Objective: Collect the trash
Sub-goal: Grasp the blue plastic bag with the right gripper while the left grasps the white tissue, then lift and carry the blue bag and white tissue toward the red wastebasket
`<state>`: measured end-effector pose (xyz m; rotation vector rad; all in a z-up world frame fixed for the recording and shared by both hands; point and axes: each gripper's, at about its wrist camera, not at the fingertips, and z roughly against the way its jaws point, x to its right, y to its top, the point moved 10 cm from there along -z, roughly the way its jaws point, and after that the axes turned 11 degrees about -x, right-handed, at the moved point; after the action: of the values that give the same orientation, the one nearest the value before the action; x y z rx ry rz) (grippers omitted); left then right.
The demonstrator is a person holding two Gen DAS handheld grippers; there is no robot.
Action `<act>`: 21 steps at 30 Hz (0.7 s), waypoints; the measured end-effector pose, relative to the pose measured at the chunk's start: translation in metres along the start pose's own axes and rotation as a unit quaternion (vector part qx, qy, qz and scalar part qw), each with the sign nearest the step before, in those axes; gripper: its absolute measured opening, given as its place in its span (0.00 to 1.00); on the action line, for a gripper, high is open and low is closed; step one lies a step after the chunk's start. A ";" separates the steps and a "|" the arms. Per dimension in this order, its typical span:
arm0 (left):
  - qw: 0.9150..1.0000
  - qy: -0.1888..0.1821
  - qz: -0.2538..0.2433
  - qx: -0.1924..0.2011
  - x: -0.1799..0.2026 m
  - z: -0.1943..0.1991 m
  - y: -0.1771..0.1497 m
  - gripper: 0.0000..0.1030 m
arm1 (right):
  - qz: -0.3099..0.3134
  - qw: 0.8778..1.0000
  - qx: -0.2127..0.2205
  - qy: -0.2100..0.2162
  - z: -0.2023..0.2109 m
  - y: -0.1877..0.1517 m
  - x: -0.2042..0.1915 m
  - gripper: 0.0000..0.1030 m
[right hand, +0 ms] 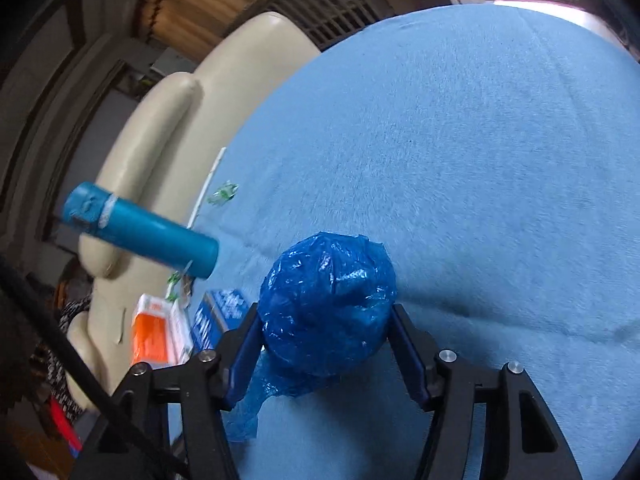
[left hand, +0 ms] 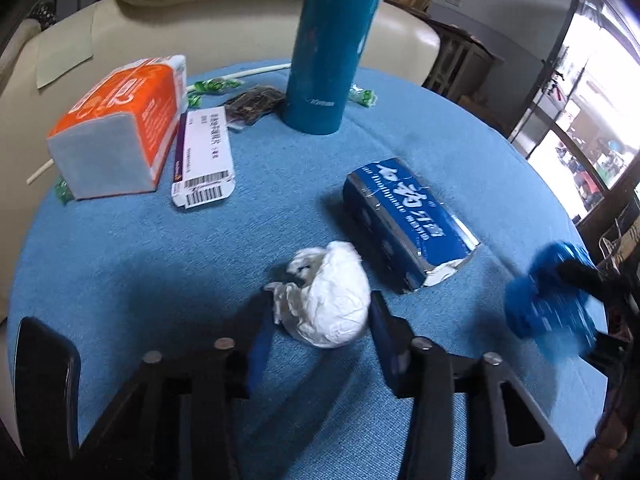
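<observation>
A crumpled white tissue wad (left hand: 332, 300) lies on the blue tablecloth (left hand: 140, 280), near the front. My left gripper (left hand: 320, 299) is shut on it, one pad against each side. In the right wrist view my right gripper (right hand: 324, 312) is shut on a balled-up blue plastic bag (right hand: 328, 304), a loose tail hanging below the left finger. The same blue plastic bag (left hand: 548, 296) shows blurred at the right edge of the left wrist view, just above the cloth.
A blue tissue pack (left hand: 408, 224) lies just right of the wad. Further back stand a tall teal flask (left hand: 324, 48), an orange tissue pack (left hand: 116, 128) and a white medicine box (left hand: 204, 156). Green wrappers (left hand: 212, 86), a dark packet (left hand: 252, 106), a black phone (left hand: 44, 384), a cream sofa (left hand: 240, 8).
</observation>
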<state>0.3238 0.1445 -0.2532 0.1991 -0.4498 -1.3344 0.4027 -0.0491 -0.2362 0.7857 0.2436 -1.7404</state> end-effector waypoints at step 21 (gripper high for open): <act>0.988 -0.025 -0.125 0.083 0.106 0.137 -0.104 0.37 | 0.168 0.978 0.105 -0.060 0.225 -0.161 0.090 0.62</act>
<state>0.1910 0.0335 -0.1499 0.3701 -0.5942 -1.5514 0.1589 -0.1878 -0.1590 0.8187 -0.1512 -1.4987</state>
